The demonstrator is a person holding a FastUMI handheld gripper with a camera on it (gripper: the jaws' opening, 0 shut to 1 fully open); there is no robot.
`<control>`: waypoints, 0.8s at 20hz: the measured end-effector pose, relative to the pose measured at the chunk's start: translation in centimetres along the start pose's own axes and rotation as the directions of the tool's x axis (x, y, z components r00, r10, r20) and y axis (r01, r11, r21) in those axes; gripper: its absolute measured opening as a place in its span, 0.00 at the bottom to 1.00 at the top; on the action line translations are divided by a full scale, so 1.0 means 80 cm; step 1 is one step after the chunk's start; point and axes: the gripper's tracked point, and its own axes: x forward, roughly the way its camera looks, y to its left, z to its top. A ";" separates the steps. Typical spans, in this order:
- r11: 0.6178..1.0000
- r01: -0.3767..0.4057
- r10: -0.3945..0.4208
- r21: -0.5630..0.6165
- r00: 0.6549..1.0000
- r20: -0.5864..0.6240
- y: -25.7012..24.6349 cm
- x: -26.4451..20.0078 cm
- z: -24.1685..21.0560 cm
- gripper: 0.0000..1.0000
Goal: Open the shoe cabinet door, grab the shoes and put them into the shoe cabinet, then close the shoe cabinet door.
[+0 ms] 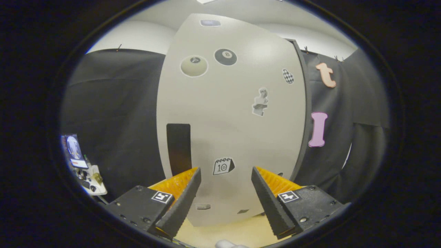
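Device: small stand with a screen (80, 162), left of the cabinet, against the black cloth wall.
Handle: dark upright slot (178, 148) near the door's left edge, just beyond the left finger.
Shoe cabinet door (231, 120): closed, pale, stickered, straight ahead of the fingers.
Calendar sticker (223, 166): low on the door, between the fingertips.
Gripper (225, 172): fingers spread wide, holding nothing.
Floor (224, 234): pale yellow, beneath the cabinet.

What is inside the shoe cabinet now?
It cannot be seen: the cabinet door is shut and covers the inside. Only its front shows, with stickers and a dark handle. The gripper is open, just before the door.
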 end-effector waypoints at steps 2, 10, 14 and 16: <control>1.000 0.022 -0.022 0.006 0.999 0.035 0.007 0.004 0.011 0.96; 0.991 0.114 -0.116 0.065 0.993 0.031 -0.012 -0.057 0.019 0.96; 0.986 0.159 -0.161 0.056 0.986 0.031 -0.016 -0.112 0.021 0.97; 0.980 0.189 -0.191 0.062 0.981 0.031 -0.019 -0.143 0.019 0.96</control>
